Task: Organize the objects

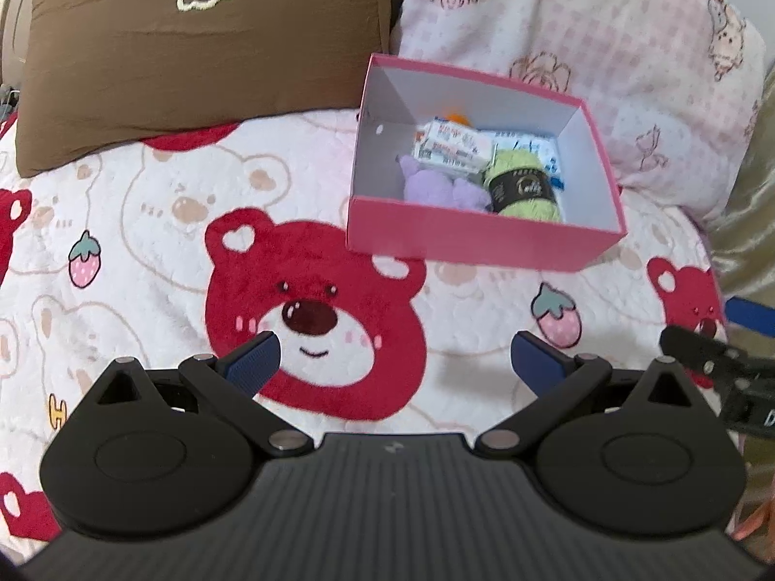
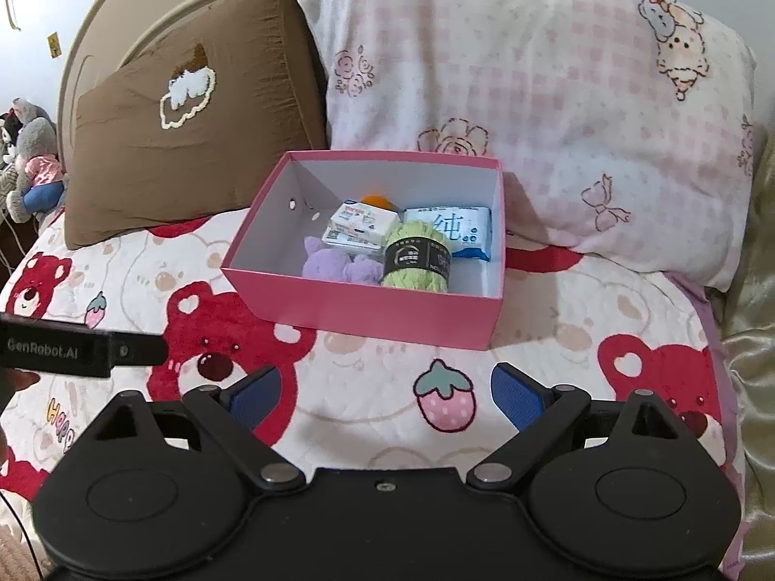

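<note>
1. Nearest the lens in the left wrist view, the left gripper [image 1: 395, 363] has its blue pads [image 1: 254, 363] spread as wide as they go, with nothing between them — only the bear-print blanket [image 1: 145, 242] lies beneath.
2. At about 10 o'clock in that view a brown pillow [image 1: 193, 68] rests on the blanket; a pink checked pillow [image 1: 605, 48] sits at about 1 o'clock.
3. Just past 12 o'clock stands the pink box [image 1: 474, 237], open at the top and resting on the blanket in front of both pillows, well apart from the pads.
4. Inside the box, left to right: a purple plush toy [image 1: 436, 189], a white wrapped packet [image 1: 450, 145] behind it, an orange item [image 1: 457, 116] barely showing at the back, and a green yarn ball [image 1: 525, 184] with a black band.
5. At 3 o'clock the tip of the other tool shows at the edge of the left wrist view.
6. From the right wrist camera, the right gripper [image 2: 385, 397] is also spread wide and empty, above the blanket's strawberry print.
7. From there the box lies at 12 o'clock; a white and blue tissue pack [image 2: 455, 232] lies at its right rear, touching the yarn.
8. At 9 o'clock stuffed toys [image 2: 29, 164] sit off the bed's edge — details too small to tell.
</note>
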Demonstrator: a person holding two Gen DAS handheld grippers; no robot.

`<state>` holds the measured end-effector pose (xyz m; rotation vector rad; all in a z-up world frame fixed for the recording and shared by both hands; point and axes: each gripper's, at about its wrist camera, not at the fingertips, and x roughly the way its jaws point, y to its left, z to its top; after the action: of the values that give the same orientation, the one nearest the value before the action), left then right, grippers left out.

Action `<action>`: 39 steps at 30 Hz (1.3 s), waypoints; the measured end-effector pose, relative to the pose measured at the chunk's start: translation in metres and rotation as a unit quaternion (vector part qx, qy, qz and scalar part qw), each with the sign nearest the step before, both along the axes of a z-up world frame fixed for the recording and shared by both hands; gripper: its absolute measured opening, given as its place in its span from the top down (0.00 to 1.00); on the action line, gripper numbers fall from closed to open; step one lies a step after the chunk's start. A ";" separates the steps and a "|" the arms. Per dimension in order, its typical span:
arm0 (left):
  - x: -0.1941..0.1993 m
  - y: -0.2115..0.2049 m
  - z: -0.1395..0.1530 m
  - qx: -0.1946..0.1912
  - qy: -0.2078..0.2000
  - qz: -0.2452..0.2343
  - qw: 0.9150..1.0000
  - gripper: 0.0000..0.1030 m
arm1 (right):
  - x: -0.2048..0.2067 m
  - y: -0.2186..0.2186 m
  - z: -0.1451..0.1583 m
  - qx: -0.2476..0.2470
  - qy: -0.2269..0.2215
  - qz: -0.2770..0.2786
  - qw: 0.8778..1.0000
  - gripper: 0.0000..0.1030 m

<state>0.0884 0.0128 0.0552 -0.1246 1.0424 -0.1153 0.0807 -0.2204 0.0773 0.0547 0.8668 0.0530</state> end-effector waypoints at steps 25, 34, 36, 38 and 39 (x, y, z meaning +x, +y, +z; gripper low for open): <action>-0.005 -0.009 -0.008 0.034 0.011 -0.006 0.999 0.00 | -0.003 0.001 -0.003 -0.021 0.019 -0.032 0.999 0.07; -0.006 -0.010 -0.011 0.040 0.017 -0.005 0.999 0.00 | -0.003 0.001 -0.004 -0.024 0.024 -0.033 0.999 0.07; -0.006 -0.009 -0.012 0.044 0.019 -0.002 0.999 0.00 | -0.003 0.001 -0.004 -0.024 0.024 -0.036 0.999 0.07; -0.006 -0.008 -0.011 0.045 0.019 -0.001 0.999 0.00 | -0.003 0.000 -0.004 -0.023 0.025 -0.038 0.999 0.07; -0.006 -0.008 -0.011 0.044 0.017 -0.001 0.999 0.00 | -0.003 0.000 -0.004 -0.023 0.025 -0.040 0.999 0.07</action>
<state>0.0824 0.0044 0.0446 -0.0457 1.0805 -0.0696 0.0776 -0.2208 0.0736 0.0484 0.9142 -0.0430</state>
